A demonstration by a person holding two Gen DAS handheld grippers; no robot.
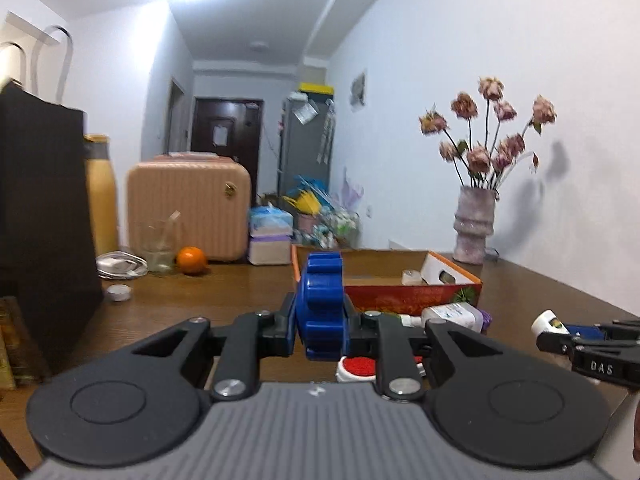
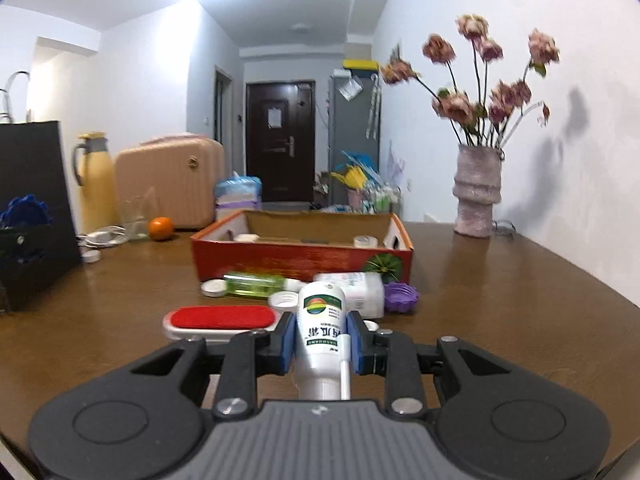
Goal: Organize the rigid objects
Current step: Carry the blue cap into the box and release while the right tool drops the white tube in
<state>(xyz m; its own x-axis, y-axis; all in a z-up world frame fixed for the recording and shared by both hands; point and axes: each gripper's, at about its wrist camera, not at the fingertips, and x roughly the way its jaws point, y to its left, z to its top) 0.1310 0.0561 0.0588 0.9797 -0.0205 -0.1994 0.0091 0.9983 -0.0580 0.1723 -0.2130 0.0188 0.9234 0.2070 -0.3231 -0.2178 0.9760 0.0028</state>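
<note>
My left gripper (image 1: 322,320) is shut on a blue gear-shaped plastic piece (image 1: 322,300), held upright above the wooden table (image 1: 208,300). My right gripper (image 2: 322,340) is shut on a white bottle (image 2: 322,320) with a green and red label, its base pointing forward. Ahead of both stands an open red cardboard box (image 2: 300,258) with a few small white items inside. In front of the box lie a green bottle (image 2: 252,284), a white bottle (image 2: 356,284), a purple cap (image 2: 401,297) and a red-topped white brush (image 2: 220,318). The right gripper (image 1: 560,334) also shows at the left wrist view's right edge.
A vase of dried flowers (image 2: 478,196) stands at the back right by the wall. A black bag (image 1: 44,220) fills the left side. Behind it are a yellow flask (image 2: 94,184), a glass (image 2: 138,216), an orange (image 2: 161,228), a pink suitcase (image 2: 172,184) and a tea light (image 1: 118,292).
</note>
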